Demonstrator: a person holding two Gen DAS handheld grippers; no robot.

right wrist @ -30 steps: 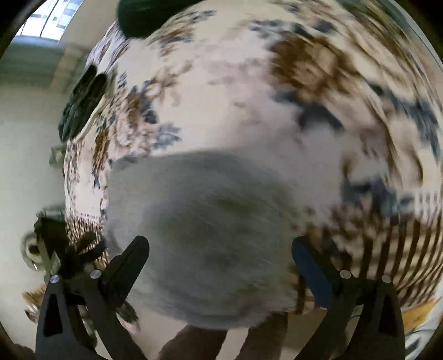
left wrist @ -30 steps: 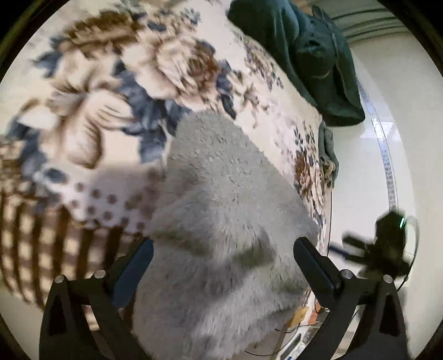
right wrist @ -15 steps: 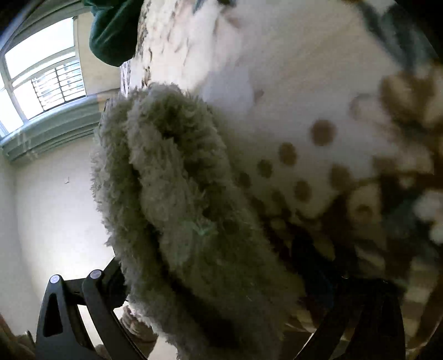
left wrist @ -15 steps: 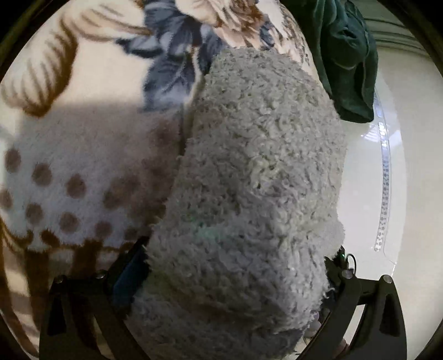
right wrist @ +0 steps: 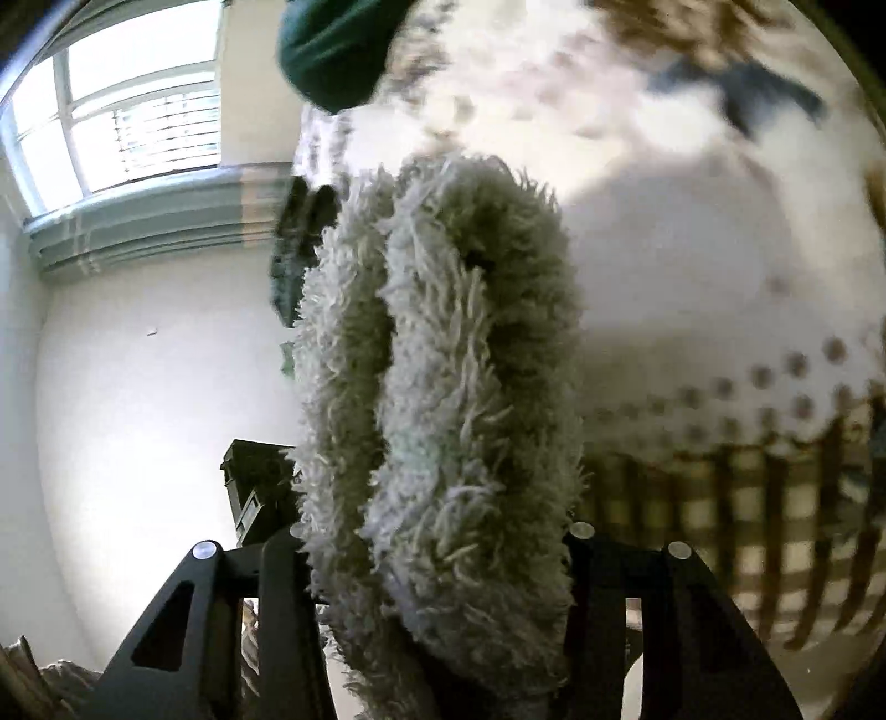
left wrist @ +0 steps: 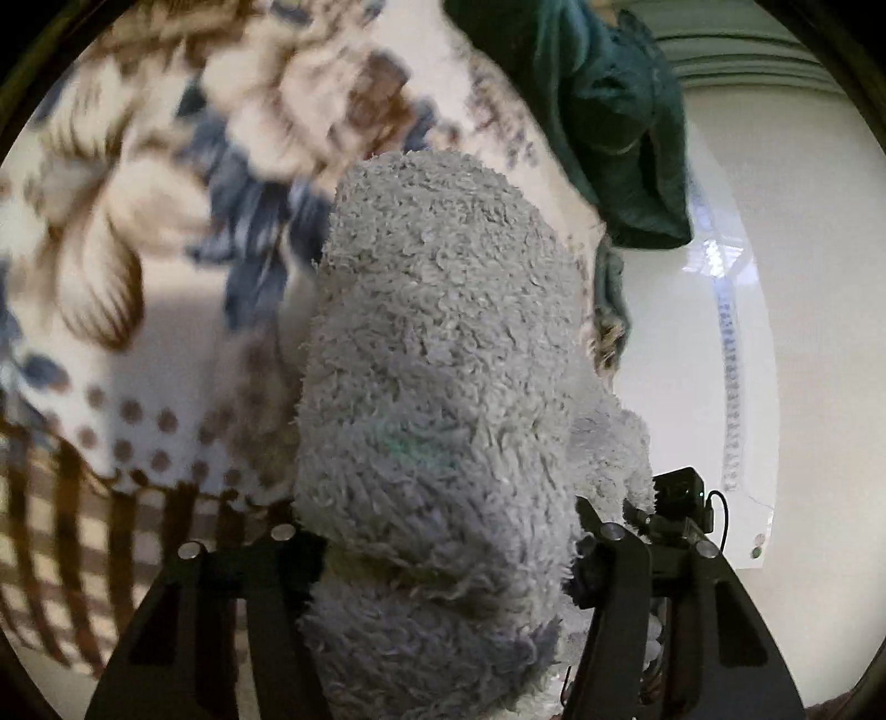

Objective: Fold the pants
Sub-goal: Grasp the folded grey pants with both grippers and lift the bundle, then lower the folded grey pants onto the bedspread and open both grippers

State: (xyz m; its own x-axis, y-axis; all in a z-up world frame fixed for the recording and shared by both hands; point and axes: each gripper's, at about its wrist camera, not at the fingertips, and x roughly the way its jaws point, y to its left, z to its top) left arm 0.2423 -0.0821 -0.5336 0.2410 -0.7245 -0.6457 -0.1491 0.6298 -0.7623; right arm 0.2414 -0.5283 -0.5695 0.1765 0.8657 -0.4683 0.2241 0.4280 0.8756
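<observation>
The grey fluffy pants (left wrist: 443, 354) fill the middle of the left wrist view and run away over the floral blanket. My left gripper (left wrist: 443, 548) is shut on their near end, the fleece bunched between the jaws. In the right wrist view the pants (right wrist: 443, 376) show as a doubled, folded edge standing up from the blanket. My right gripper (right wrist: 437, 548) is shut on that edge. The fingertips of both grippers are buried in the fleece.
A floral blanket (left wrist: 138, 249) with a dotted and checked border covers the bed. A dark green garment (left wrist: 609, 111) lies at the far corner, also in the right wrist view (right wrist: 332, 50). A white floor (left wrist: 803, 332) lies beyond the bed edge. A window (right wrist: 111, 111) is at the left.
Both grippers went from open above the flat pants to shut on the near end. The pants are now bunched and lifted off the blanket.
</observation>
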